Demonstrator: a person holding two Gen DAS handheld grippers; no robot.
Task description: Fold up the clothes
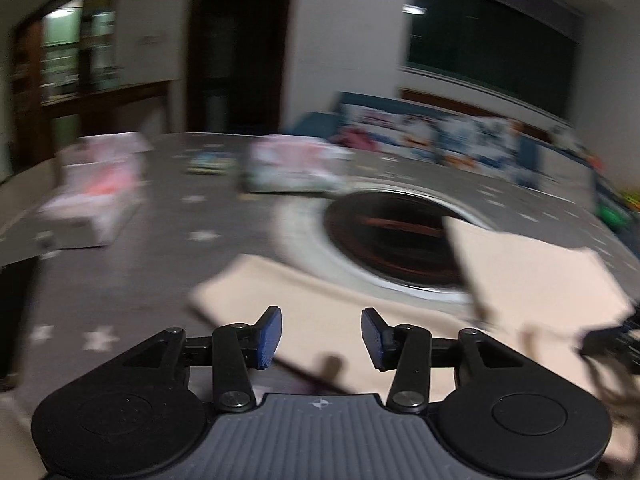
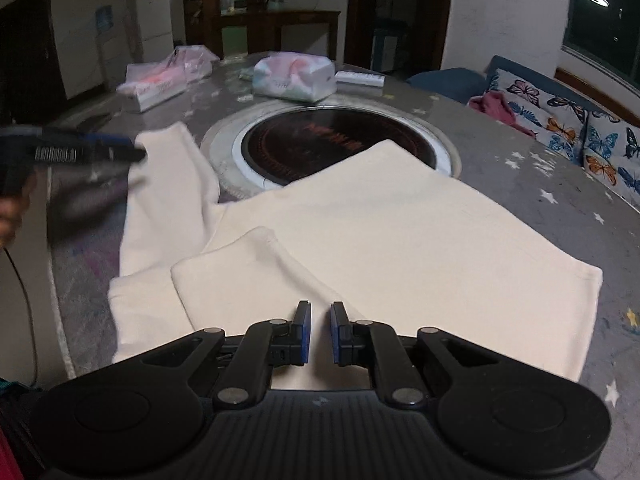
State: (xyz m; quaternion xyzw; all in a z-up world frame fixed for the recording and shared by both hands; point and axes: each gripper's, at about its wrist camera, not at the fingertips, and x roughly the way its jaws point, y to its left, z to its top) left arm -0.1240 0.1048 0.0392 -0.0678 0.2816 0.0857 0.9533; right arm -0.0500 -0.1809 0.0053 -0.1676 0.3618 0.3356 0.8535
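On table: cream garment (image 2: 400, 240) part-folded; left hand-held gripper (image 1: 321, 338) apparently empty, right (image 2: 320, 332) narrow.

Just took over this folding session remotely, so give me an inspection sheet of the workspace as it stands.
Surface: round grey star-print table with a built-in round cooktop in the middle.
Job's things: cream garment spread flat, one sleeve folded onto the body, the other sleeve lying outward.
Clutter: two tissue packs and a flat white box at the far side.
Grippers: left gripper open, empty; right gripper nearly closed over the cloth, grip not confirmed.
Cables: thin dark cord at the left edge.
Surroundings: butterfly cushions, dark window, fridge.
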